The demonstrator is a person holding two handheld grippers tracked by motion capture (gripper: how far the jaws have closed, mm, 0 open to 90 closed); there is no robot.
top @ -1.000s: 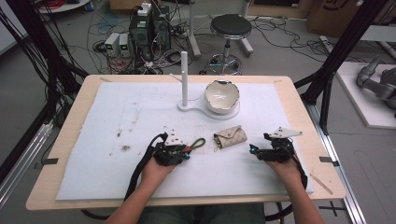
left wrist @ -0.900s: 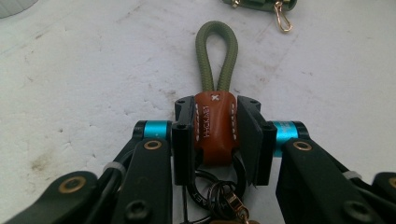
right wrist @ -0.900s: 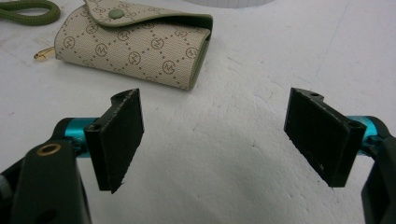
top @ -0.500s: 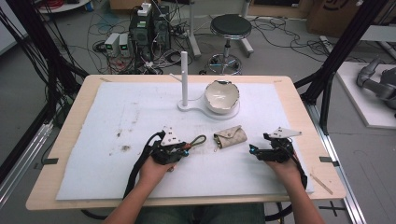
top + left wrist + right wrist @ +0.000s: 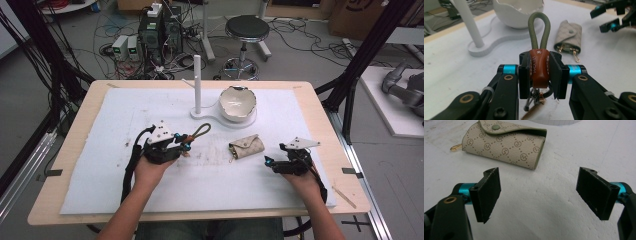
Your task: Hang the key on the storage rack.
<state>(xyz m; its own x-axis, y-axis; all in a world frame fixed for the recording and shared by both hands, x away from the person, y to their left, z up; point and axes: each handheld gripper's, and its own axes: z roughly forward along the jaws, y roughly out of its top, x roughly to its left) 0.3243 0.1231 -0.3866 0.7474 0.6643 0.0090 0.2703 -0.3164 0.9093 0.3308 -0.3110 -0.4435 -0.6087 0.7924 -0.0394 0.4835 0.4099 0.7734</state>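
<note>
The key fob [image 5: 539,67], a brown leather tab with an olive cord loop, sits clamped between the pads of the left hand-held gripper [image 5: 539,72], above the white-covered worktop [image 5: 100,190], its metal ring dangling below. The monogram key pouch [image 5: 246,146] lies between both hands. The right hand-held gripper [image 5: 539,195] rests wide open and empty near the pouch

A pale wooden table [image 5: 320,107] topped with a white mat [image 5: 125,107] stands on a grey floor [image 5: 30,85]. Behind it sit a black round stool [image 5: 246,27], electronics boxes [image 5: 159,30] and tangled cables [image 5: 300,30]. Black frame posts [image 5: 367,55] flank the table.
</note>
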